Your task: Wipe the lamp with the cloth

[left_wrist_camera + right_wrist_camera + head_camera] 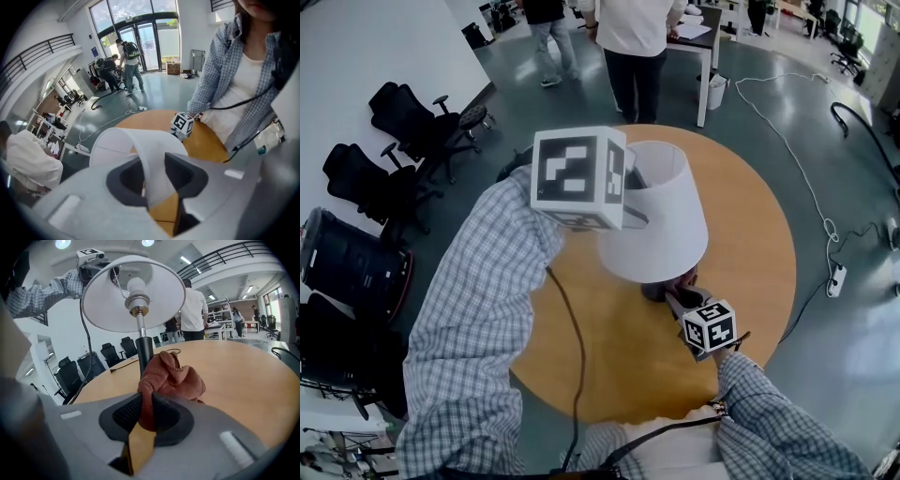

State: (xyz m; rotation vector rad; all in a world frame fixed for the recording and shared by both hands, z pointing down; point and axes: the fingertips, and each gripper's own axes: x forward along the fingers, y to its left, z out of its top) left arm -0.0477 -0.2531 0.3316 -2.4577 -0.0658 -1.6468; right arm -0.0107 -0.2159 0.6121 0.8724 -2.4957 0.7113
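The lamp has a white shade [661,211] on a black pole [144,355] and stands on the round wooden table [759,253]. My left gripper [628,187] is shut on the shade's upper rim; in the left gripper view the white shade wall [140,150] runs between the jaws of that gripper [154,176]. My right gripper [677,295] sits low beside the lamp's base, under the shade, shut on a crumpled reddish-brown cloth [173,378]. From the right gripper [146,411] I look up at the bulb [137,289] inside the shade.
A dark cable [572,319] crosses the table toward me. Black office chairs [412,122] stand at the left. A person [637,47] stands past the table's far edge. A power strip with a white cord [836,278] lies on the floor at the right.
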